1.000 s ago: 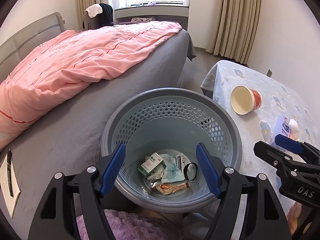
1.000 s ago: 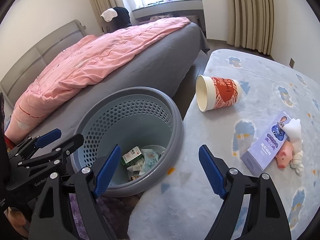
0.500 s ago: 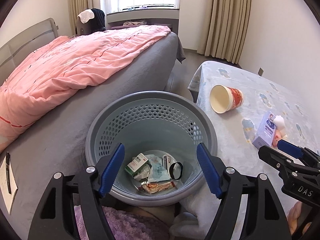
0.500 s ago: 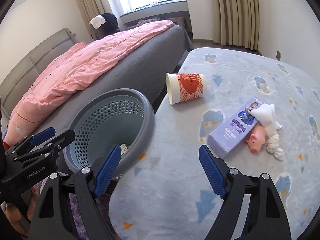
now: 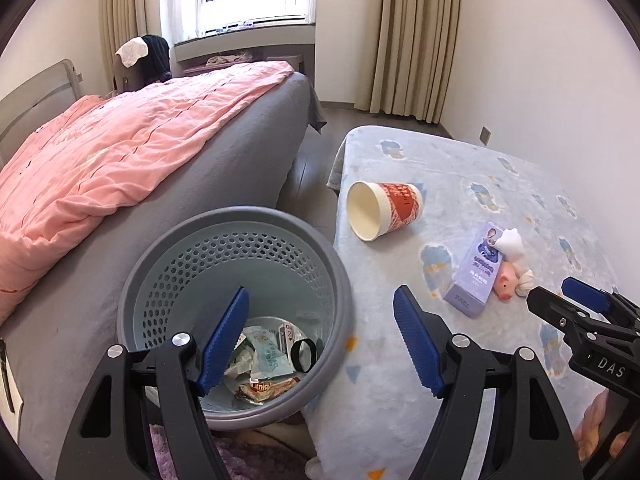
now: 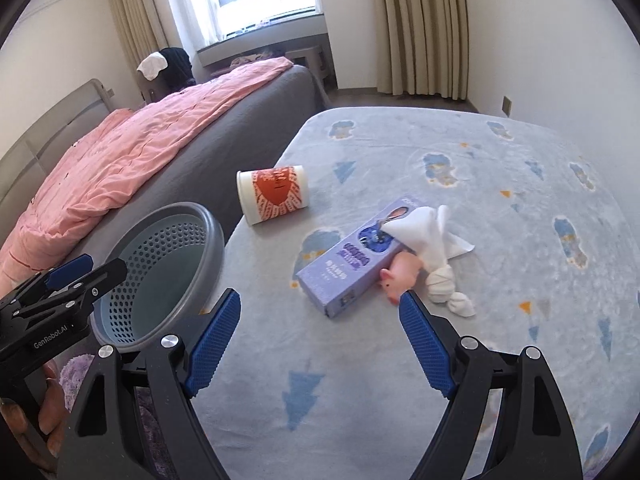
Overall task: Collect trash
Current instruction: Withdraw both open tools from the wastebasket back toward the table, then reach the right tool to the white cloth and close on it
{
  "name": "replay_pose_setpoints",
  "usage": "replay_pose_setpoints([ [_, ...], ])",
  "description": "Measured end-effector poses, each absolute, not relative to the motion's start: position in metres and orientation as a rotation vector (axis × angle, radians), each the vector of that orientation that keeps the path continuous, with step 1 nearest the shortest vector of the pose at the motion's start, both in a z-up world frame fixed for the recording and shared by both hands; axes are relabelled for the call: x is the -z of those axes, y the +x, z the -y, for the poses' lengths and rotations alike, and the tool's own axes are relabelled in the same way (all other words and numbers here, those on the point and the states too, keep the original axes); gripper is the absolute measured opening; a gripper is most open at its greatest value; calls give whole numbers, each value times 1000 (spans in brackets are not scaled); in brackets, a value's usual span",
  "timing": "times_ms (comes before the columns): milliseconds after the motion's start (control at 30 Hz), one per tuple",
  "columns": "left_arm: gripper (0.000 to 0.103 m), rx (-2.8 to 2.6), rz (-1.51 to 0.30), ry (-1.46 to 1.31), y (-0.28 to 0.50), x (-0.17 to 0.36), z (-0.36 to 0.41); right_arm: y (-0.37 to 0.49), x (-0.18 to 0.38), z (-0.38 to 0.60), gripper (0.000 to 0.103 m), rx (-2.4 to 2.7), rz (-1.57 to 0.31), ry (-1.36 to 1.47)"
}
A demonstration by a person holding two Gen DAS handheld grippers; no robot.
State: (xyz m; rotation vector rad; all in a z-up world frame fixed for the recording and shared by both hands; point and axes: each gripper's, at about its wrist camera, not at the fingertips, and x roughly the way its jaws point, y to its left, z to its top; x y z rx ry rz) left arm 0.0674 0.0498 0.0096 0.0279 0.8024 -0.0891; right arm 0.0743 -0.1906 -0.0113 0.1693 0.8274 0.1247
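A grey perforated basket [image 5: 240, 224] [image 6: 168, 232] stands between bed and table, with wrappers and a black ring [image 5: 302, 356] at its bottom. On the blue blanket-covered table [image 6: 500, 240] lie a tipped red-and-white paper cup [image 5: 384, 210] [image 6: 276, 194], a purple box [image 5: 478, 276] [image 6: 352, 260], a crumpled white tissue [image 6: 428, 240] and a pink pig toy [image 6: 400, 272]. My left gripper [image 5: 320, 340] is open and empty over the basket's right rim. My right gripper [image 6: 320, 344] is open and empty above the table, just short of the purple box.
A bed with grey sheet and pink duvet [image 5: 100, 168] lies to the left. A purple fluffy rug [image 5: 240, 456] is under the basket. Window, curtains and a chair with clothes [image 5: 148, 56] are at the far wall.
Both grippers have swung right, from over the basket towards the table. The box, tissue and pig toy now sit nearer my right gripper. Both stay open.
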Motion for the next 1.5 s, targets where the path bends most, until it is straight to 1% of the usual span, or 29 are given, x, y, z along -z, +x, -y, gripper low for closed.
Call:
replay_pose_setpoints([
  [133, 73, 114, -777, 53, 66, -17, -36, 64, 7, 210, 83, -84, -803, 186],
  [400, 73, 146, -769, 61, 67, -20, -14, 57, 15, 229, 83, -65, -818, 199],
  [667, 73, 160, -801, 71, 72, -8, 1, 60, 29, 247, 83, -42, -828, 228],
  [967, 73, 186, -833, 94, 83, 11, 15, 74, 55, 269, 83, 22, -867, 258],
  [1500, 73, 192, -871, 102, 101, 33, 25, 122, 86, 271, 82, 65, -925, 184],
])
